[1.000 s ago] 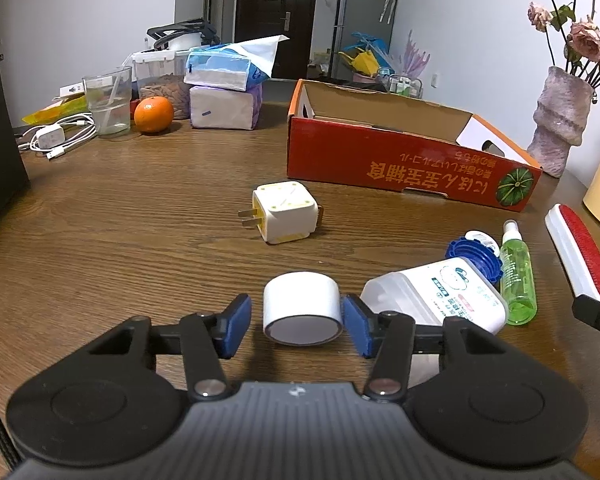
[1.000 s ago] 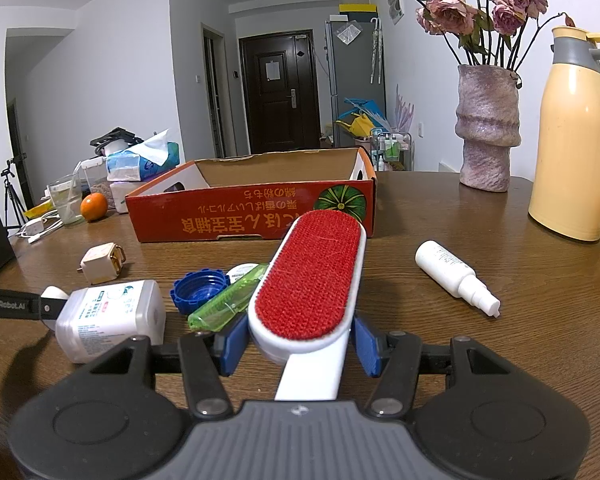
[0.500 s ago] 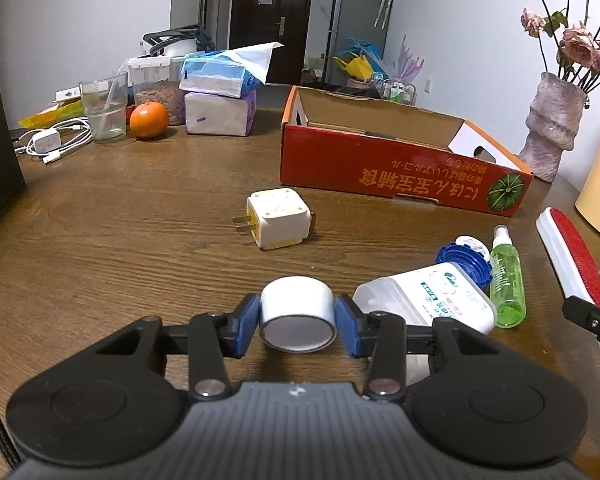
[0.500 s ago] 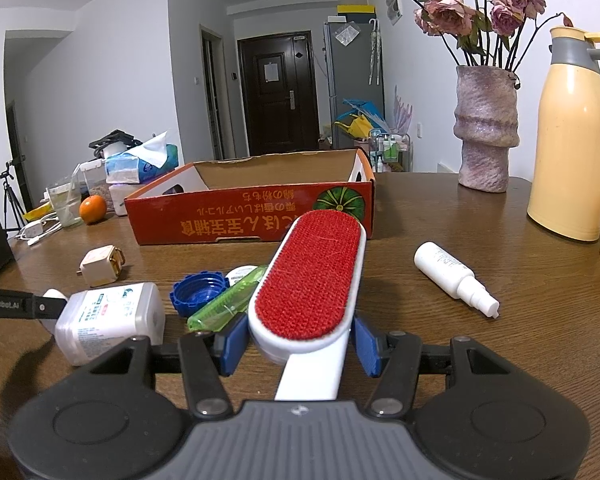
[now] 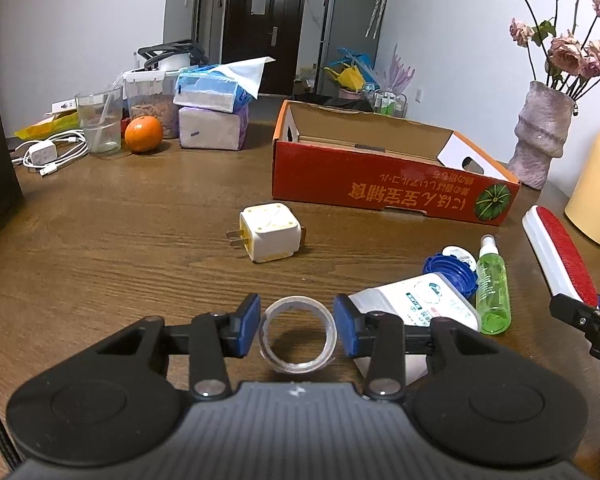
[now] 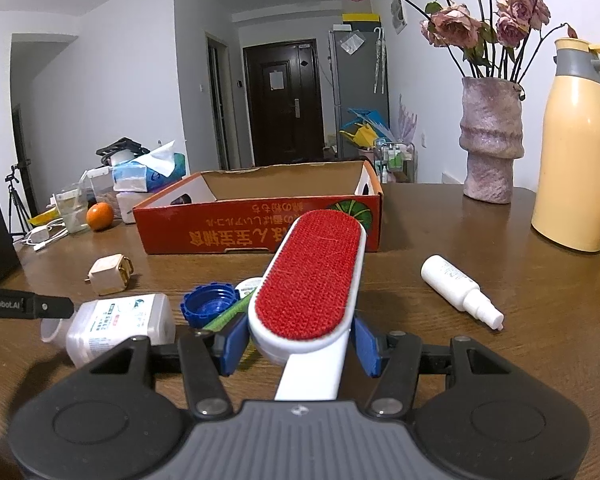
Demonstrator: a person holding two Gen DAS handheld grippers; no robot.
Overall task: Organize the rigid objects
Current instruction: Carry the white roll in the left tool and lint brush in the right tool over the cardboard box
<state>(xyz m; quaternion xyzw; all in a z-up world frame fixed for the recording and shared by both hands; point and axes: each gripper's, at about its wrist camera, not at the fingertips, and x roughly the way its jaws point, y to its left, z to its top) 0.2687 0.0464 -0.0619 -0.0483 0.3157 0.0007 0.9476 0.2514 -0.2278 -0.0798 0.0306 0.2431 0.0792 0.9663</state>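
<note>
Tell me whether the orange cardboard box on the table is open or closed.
Open. The box has no lid over it, and its brown inside walls show from above in both views. Whether anything lies inside, I cannot tell.

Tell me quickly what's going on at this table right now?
Both handheld grippers are holding things. The left gripper is shut on a roll of clear tape, tilted so its hole faces the camera. The right gripper is clamped on a red lint brush by its white body. The open red cardboard box sits beyond on the wooden table; neither item is in it yet.
</note>
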